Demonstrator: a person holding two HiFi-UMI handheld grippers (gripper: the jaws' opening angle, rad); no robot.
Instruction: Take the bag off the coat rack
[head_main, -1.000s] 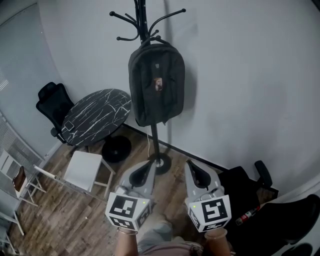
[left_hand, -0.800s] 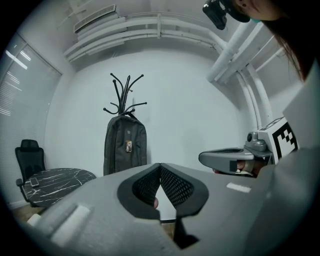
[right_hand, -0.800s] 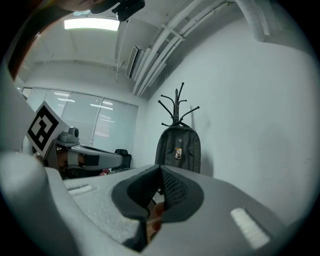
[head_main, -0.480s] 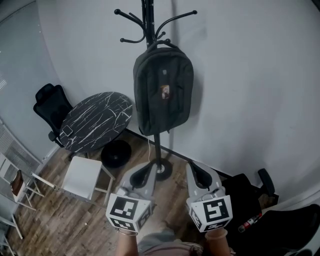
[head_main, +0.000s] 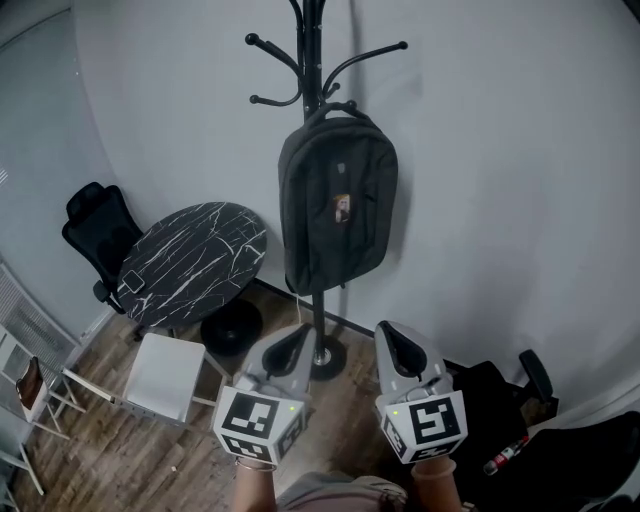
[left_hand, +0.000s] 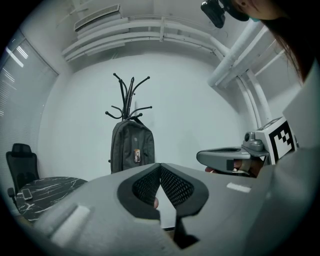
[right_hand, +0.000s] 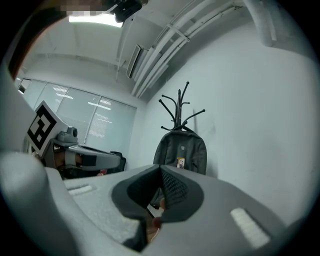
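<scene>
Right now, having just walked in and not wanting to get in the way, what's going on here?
A person stands facing the coat rack with the left tongs and right tongs held out level, both shut and empty. The bag hangs on the rack by its top handle, untouched, with a clear gap to both tongs. Taking it off has not begun.

Round black desk (head_main: 195, 255) veined white at far left, small dark flat item (head_main: 131, 281) near its left rim, black office chair (head_main: 90, 225) beyond it by grey wall (head_main: 500, 180), white square stool (head_main: 163, 375) nearer on wood-plank floor (head_main: 110, 450), white folding chair (head_main: 30, 385) at left edge.
</scene>
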